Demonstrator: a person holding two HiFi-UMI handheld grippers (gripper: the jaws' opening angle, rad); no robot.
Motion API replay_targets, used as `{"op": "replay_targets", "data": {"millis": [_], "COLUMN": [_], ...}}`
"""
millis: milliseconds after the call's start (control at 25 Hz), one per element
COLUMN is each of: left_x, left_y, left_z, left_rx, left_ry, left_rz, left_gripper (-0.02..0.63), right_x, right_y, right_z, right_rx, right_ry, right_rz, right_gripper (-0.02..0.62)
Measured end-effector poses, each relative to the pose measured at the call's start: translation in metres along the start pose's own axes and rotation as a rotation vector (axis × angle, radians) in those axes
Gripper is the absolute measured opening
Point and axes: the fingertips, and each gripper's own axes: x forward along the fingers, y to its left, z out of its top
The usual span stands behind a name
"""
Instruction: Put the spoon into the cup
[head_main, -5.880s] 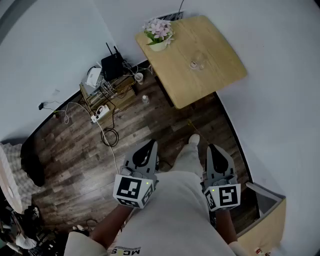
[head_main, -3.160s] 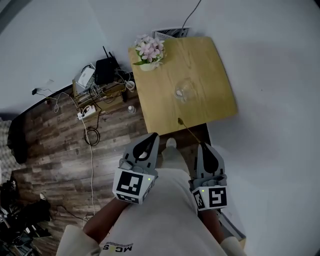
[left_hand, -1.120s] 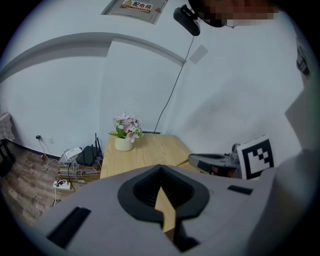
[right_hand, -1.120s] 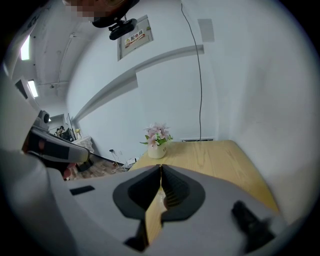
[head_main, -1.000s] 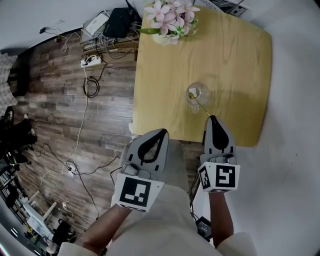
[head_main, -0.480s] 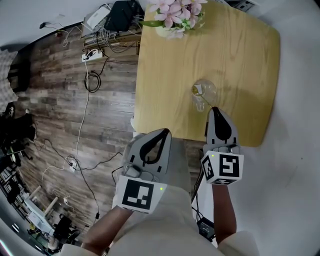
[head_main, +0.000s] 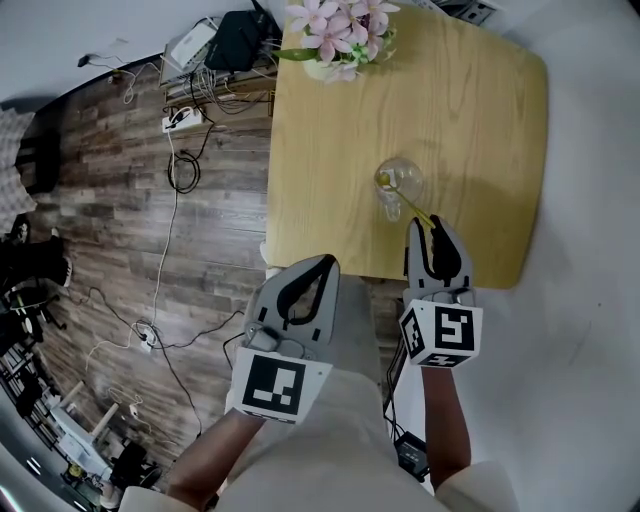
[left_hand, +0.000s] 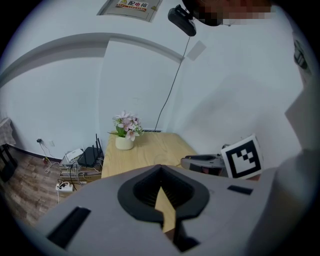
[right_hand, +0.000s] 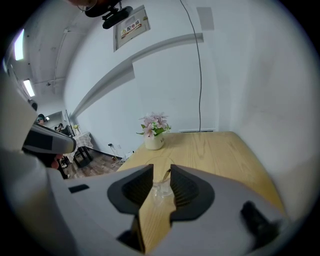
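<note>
Spoon (head_main: 408, 204) leans in cup (head_main: 400, 180), handle pointing at right gripper (head_main: 430, 232) | jaws slightly apart (holding nothing) | left gripper (head_main: 322, 268) closed, empty, farther

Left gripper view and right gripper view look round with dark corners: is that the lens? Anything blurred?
Yes, a wide-angle lens: both gripper views are circles with black corners, and wall lines bow. Left gripper view: the mosaic patch at top was added afterwards. Right gripper view: the clear cup is faint. Head view: the table edges curve; the cup throws a soft shadow rightward.
</note>
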Motion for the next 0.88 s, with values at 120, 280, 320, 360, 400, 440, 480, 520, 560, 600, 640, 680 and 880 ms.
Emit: {"op": "replay_targets", "data": {"millis": [120,280,320,360,400,440,480,520,560,600,640,680,880], "left_x": [-0.002,-0.008,-0.010,-0.013,-0.015,-0.018,-0.022,-0.025,-0.028,-0.030,-0.033,-0.036,-0.050], "left_y": [-0.003,-0.004,-0.005,-0.005,-0.005,-0.005,-0.004,-0.004,-0.003,-0.002,-0.001,-0.001,0.001], "left_z": [0.004,0.013,0.015,0.018,0.020,0.022,0.024,0.026,0.027,0.028,0.029,0.029,0.034], "left_rx": [0.009,0.015,0.018,0.021,0.024,0.025,0.026,0.027,0.029,0.032,0.032,0.029,0.037], "left_ry": [-0.005,-0.020,-0.026,-0.032,-0.038,-0.045,-0.051,-0.056,-0.059,-0.061,-0.064,-0.068,-0.093], "left_rz": [-0.007,-0.006,-0.006,-0.007,-0.007,-0.006,-0.004,-0.002,-0.001,-0.001,0.000,0.001,0.007], "left_gripper": [0.011,0.011,0.011,0.011,0.011,0.011,0.011,0.011,0.011,0.011,0.011,0.011,0.011], "right_x": [-0.008,-0.021,-0.025,-0.029,-0.034,-0.038,-0.042,-0.046,-0.049,-0.053,-0.056,-0.060,-0.078], "right_y": [0.001,0.001,0.000,0.000,0.001,0.002,0.004,0.006,0.009,0.011,0.013,0.016,0.030], "right_z": [0.005,0.013,0.015,0.018,0.021,0.023,0.026,0.028,0.030,0.032,0.034,0.036,0.045], "right_rx": [-0.020,-0.045,-0.042,-0.040,-0.041,-0.047,-0.055,-0.063,-0.068,-0.071,-0.072,-0.073,-0.101], "right_ry": [-0.005,-0.018,-0.025,-0.033,-0.041,-0.047,-0.052,-0.057,-0.061,-0.066,-0.070,-0.073,-0.084], "right_rz": [-0.005,-0.030,-0.038,-0.046,-0.052,-0.057,-0.060,-0.061,-0.060,-0.058,-0.055,-0.052,-0.037], "right_gripper": [0.110,0.110,0.110,0.110,0.110,0.110,0.110,0.110,0.110,0.110,0.110,0.107,0.051]}}
